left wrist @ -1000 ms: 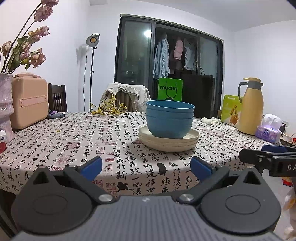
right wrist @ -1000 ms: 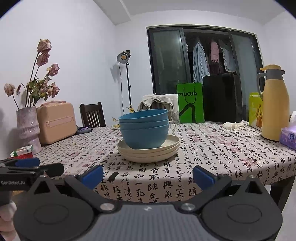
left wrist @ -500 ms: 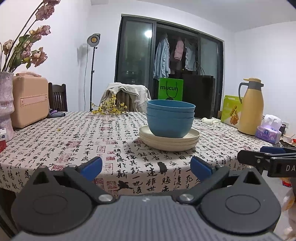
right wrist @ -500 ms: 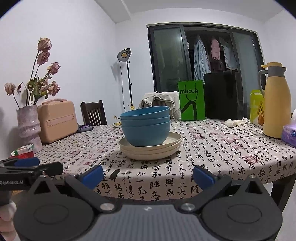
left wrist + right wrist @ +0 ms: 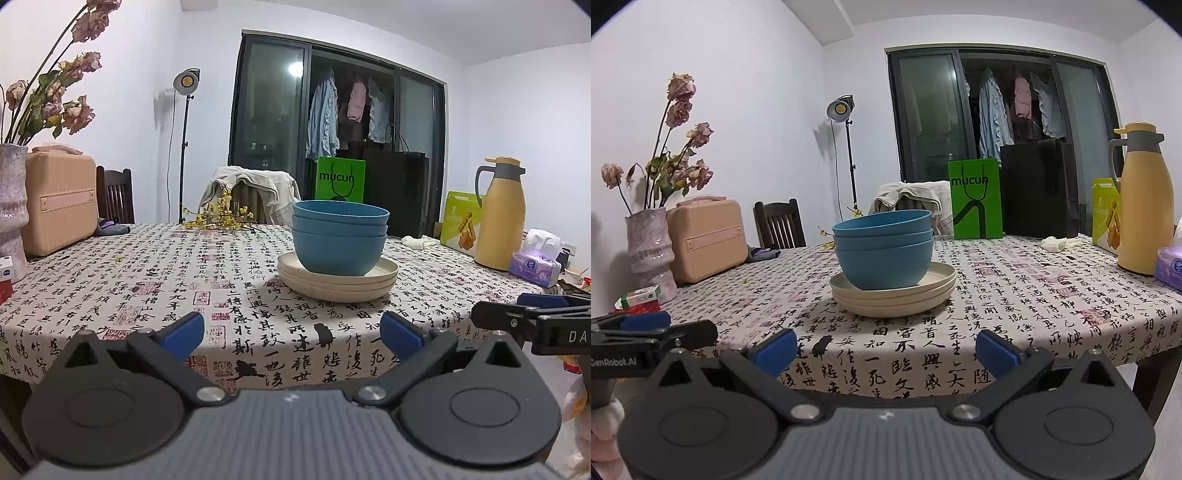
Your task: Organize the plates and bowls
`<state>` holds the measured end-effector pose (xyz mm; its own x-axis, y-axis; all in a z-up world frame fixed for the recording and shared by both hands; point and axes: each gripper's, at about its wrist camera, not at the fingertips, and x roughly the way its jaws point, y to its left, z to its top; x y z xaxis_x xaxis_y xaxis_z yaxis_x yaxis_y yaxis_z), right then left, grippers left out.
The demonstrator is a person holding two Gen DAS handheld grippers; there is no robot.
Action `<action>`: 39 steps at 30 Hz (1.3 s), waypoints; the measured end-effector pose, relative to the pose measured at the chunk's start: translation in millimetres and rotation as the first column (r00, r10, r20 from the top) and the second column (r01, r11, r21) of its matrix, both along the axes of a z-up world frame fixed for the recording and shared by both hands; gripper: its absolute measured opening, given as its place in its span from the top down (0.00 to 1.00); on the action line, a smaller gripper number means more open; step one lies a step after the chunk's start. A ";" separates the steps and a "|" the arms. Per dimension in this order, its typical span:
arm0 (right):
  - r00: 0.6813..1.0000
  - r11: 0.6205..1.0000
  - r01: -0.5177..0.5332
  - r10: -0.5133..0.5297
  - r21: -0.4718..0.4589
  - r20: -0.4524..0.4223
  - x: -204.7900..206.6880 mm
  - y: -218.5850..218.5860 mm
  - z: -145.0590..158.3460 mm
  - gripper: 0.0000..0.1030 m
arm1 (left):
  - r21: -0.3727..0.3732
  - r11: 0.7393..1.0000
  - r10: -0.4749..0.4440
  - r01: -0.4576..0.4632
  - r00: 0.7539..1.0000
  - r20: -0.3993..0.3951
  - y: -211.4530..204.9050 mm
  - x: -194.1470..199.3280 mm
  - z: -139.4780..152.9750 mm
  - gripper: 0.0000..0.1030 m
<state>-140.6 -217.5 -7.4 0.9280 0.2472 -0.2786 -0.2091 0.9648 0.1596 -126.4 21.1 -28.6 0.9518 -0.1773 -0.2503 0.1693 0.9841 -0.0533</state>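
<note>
Three nested blue bowls stand on three stacked cream plates in the middle of the table. My left gripper is open and holds nothing, in front of the table's near edge and well short of the stack. My right gripper is likewise open and holds nothing, also off the near edge. Each gripper shows at the edge of the other's view: the right gripper at the far right, the left gripper at the far left.
The table has a calligraphy-print cloth. A vase, a peach case and small boxes sit at the left. A yellow thermos, tissue pack, green box and bags stand right and back. Chairs line the far side.
Both grippers have dropped slightly, so the table and stack appear a little higher and flatter in view. The stack has not moved and both grippers stay open.
</note>
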 end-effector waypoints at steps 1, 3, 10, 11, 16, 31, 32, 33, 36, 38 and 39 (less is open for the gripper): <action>1.000 1.000 0.000 0.000 0.000 0.000 0.1 0.1 0.0 0.00 | 0.000 1.000 0.000 0.000 1.000 0.000 0.1 0.0 0.0 0.00; 1.000 1.000 0.000 0.000 0.000 -0.001 0.1 0.3 -0.1 0.00 | -0.001 1.000 0.000 0.000 1.000 0.001 0.1 -0.1 0.2 0.00; 1.000 1.000 -0.001 0.001 -0.001 -0.001 -0.2 0.8 -0.1 0.00 | -0.001 1.000 0.002 -0.002 1.000 0.003 0.4 -1.0 -0.6 0.00; 1.000 1.000 -0.001 0.001 0.000 -0.001 -0.2 0.7 0.0 0.00 | -0.002 1.000 0.002 -0.002 1.000 0.004 0.5 -1.2 -0.6 0.00; 1.000 1.000 -0.001 0.001 0.000 -0.001 -0.1 1.0 -0.1 0.00 | -0.002 1.000 0.000 0.000 1.000 0.004 0.5 -1.1 -0.6 0.00; 1.000 1.000 -0.002 0.002 -0.001 0.001 -1.3 1.4 -0.4 0.00 | -0.003 1.000 -0.004 0.004 1.000 0.009 0.2 -2.2 -0.9 0.00; 1.000 1.000 -0.002 0.002 -0.001 0.001 -1.1 1.3 -0.4 0.00 | -0.004 1.000 -0.004 0.004 1.000 0.010 0.3 -2.3 -0.8 0.00; 1.000 1.000 -0.002 0.002 -0.001 0.001 -1.1 1.2 -0.4 0.00 | -0.004 1.000 -0.004 0.004 1.000 0.011 0.3 -2.5 -0.7 0.00; 1.000 1.000 -0.002 0.002 -0.001 0.001 -1.3 1.6 -0.4 0.00 | -0.006 1.000 -0.004 0.004 1.000 0.009 0.2 -2.4 -0.8 0.00; 1.000 1.000 -0.002 0.002 -0.001 0.001 -1.2 1.6 -0.4 0.00 | -0.009 1.000 -0.008 0.008 1.000 0.009 0.6 -2.9 -0.4 0.00; 1.000 1.000 -0.001 0.001 -0.001 0.001 -1.3 1.6 -0.3 0.00 | -0.010 1.000 -0.008 0.008 1.000 0.009 0.6 -2.8 0.1 0.00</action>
